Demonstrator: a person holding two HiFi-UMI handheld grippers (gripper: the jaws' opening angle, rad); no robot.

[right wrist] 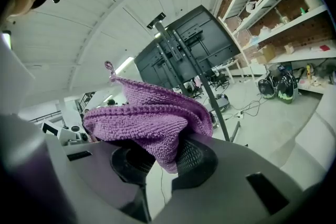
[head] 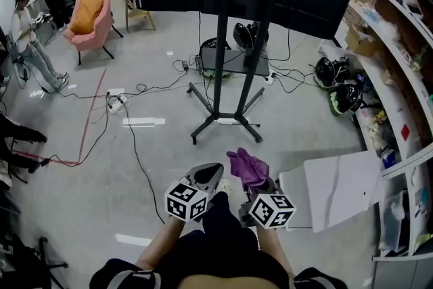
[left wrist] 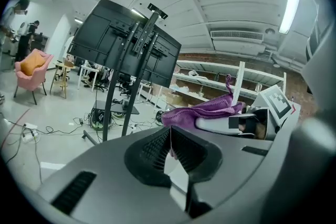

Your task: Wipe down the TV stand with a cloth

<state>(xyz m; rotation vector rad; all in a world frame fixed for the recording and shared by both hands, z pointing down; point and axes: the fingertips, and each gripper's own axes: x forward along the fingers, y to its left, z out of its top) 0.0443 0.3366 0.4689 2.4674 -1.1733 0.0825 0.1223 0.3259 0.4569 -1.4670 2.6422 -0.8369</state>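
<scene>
Head view downward, others facing TV stand point(head: 220, 78)

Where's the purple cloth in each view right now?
Head view: purple cloth bottom centre, slightly right.
Left gripper view: purple cloth centre right, beyond the jaws.
Right gripper view: purple cloth centre, clamped between the jaws.
Shared landmark: the TV stand.

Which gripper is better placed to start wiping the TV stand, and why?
The right gripper: its jaws are clamped on the purple cloth. The left gripper is shut with nothing between its jaws. Both sit about equally far from the TV stand.
</scene>
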